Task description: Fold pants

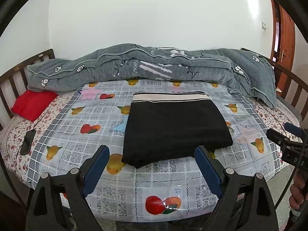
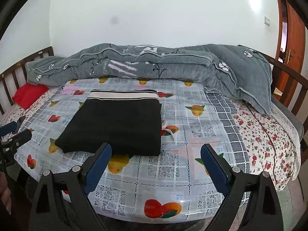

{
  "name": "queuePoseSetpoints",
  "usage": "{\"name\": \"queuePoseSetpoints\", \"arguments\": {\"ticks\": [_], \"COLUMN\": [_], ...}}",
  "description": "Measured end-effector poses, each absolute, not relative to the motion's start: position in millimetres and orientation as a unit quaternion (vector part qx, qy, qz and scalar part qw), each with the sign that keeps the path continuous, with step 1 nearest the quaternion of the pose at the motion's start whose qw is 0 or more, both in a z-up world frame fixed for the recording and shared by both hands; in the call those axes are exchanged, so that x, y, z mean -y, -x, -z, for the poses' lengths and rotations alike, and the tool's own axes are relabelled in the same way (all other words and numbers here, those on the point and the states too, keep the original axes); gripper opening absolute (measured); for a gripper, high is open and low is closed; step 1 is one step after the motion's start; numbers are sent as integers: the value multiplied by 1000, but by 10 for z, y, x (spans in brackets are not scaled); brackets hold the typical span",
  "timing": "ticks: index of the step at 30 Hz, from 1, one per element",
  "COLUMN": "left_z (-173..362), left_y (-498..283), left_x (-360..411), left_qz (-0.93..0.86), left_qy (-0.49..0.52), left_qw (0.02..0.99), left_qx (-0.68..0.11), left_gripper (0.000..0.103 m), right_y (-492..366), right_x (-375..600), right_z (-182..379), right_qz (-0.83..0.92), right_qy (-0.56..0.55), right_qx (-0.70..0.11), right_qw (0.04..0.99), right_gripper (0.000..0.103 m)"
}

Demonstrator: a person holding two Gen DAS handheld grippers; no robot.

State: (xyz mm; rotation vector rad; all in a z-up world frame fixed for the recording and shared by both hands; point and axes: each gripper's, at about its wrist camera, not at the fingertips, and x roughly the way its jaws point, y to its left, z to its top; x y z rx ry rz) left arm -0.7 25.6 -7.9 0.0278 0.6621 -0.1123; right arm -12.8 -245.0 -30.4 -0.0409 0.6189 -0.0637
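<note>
Both grippers, left [image 1: 152,155] and right [image 2: 156,154], wide apart, empty, before folded black pants [image 1: 173,127]; "flowers"-lettered quilt [image 1: 134,65] behind.

A fruit-printed plastic sheet [image 1: 80,115] covers the bed's floral mattress cover [image 2: 265,134]. At twelve o'clock a grey quilt [image 1: 134,67] lies bunched along the white wall [image 1: 154,15] — a red pillow [image 1: 32,104] at nine, a phone [image 1: 28,142] just below it, a wooden door [image 2: 294,38] at two.
</note>
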Motion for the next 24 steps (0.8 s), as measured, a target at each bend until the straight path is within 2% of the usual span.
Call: {"name": "queuePoseSetpoints", "arguments": {"ticks": [24], "left_z": [101], "left_y": [-8], "left_x": [-259], "left_qz": [47], "left_qy": [-22], "left_qw": [946], "left_qx": [-321], "left_gripper": [90], "right_y": [131], "right_x": [2478], "right_z": [280], "right_qz": [33], "right_qy": [12], "right_qx": [-304], "right_qw": [952], "right_gripper": [92]}}
